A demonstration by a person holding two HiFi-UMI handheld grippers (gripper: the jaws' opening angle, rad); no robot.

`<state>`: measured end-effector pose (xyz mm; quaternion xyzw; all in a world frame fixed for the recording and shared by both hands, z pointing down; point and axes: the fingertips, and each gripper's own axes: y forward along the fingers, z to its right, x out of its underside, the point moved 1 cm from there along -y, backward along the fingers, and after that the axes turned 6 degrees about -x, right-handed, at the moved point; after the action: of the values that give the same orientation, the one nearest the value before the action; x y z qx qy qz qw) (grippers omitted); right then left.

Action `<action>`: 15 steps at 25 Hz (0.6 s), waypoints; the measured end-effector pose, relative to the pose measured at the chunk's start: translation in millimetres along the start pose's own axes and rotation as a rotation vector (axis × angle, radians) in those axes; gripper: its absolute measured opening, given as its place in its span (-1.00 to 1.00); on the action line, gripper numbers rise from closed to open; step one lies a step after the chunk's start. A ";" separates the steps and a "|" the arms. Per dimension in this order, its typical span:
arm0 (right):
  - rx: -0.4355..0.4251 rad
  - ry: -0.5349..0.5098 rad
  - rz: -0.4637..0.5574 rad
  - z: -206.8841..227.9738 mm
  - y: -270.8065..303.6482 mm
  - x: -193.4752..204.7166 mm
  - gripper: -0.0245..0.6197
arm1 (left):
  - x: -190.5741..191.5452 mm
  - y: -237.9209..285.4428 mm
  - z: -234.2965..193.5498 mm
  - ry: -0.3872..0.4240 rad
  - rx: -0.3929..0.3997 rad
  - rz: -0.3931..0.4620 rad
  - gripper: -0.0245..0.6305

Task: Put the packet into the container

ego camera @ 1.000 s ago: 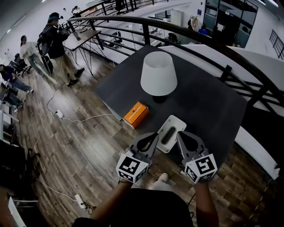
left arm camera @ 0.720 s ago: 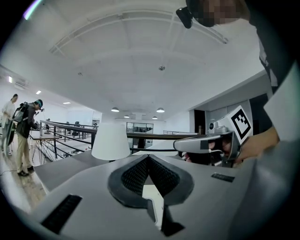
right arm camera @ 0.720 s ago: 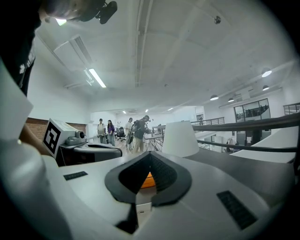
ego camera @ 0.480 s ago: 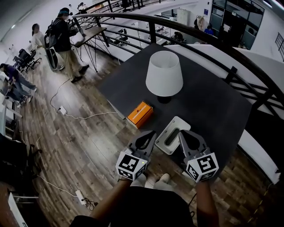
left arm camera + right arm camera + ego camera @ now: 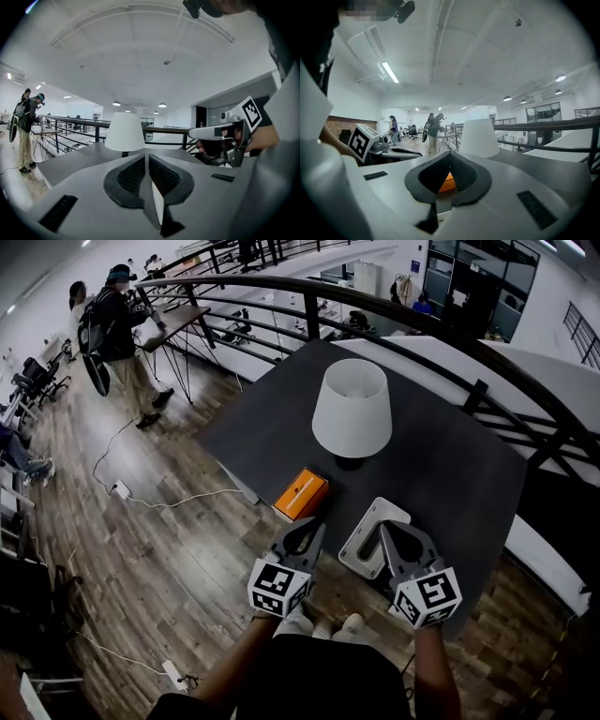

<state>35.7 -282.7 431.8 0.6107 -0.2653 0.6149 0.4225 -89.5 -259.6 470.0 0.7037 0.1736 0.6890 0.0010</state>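
Nothing done yet: left tongs (image 5: 317, 524) and right tongs (image 5: 383, 528) both closed with nothing held, packet (image 5: 300, 494) lies on desk (image 5: 441, 465) near container (image 5: 389, 510), pickup and drop-in remain.

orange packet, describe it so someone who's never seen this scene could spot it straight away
On the dark table by the black railing stands a white-shaded lamp. Just in front of it, at the table's edge by the wooden floor, lies the orange packet, left of the white container. It is the only orange thing there.
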 end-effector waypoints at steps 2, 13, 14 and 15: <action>0.011 -0.001 -0.009 -2.1 5.4 2.2 -0.91 | 10.1 1.6 -14.5 0.002 -0.022 -0.017 -0.89; 0.066 -0.041 -0.076 -10.0 43.7 7.1 -0.91 | 102.7 35.0 -103.1 0.003 -0.133 -0.172 0.54; 0.072 -0.047 -0.082 -10.3 45.3 7.1 -0.91 | 113.8 39.1 -106.5 0.006 -0.129 -0.195 0.66; 0.078 -0.051 -0.087 -10.2 46.5 6.6 -0.91 | 124.0 42.7 -109.0 0.011 -0.121 -0.217 0.75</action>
<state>-8.2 -296.2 446.0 0.6532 -0.2250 0.5902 0.4176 -186.0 -295.2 605.9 0.6755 0.2067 0.6981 0.1170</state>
